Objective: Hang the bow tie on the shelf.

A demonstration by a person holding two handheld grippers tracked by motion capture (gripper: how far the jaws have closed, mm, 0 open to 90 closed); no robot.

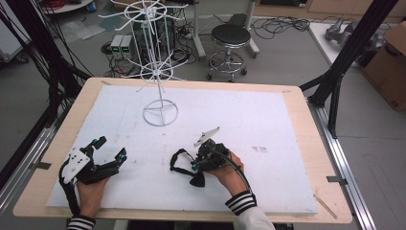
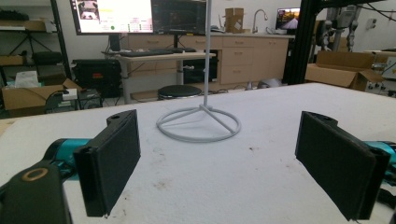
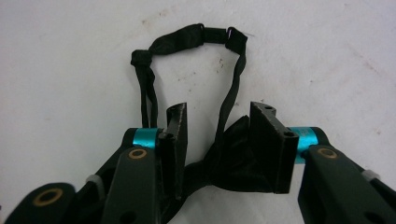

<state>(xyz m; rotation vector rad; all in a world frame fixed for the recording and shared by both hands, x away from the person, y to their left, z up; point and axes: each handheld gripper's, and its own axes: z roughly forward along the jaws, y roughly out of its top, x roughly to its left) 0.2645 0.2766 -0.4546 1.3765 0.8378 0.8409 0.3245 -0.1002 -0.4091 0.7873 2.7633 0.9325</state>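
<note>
The right gripper (image 3: 217,140), jaws part-open astride a black bow tie (image 3: 233,158) at the mat's six o'clock, seems poised to pinch it, probably for hanging on the white rack (image 1: 158,72) at eleven o'clock, while the left gripper (image 1: 109,149) rests wide open.

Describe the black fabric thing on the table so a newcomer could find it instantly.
Start at the white table with the white wire stand at its far side. Nearer the person, between the jaws of the right gripper, lies a black bow tie with a looped strap. It is the one soft, dark item there.
</note>
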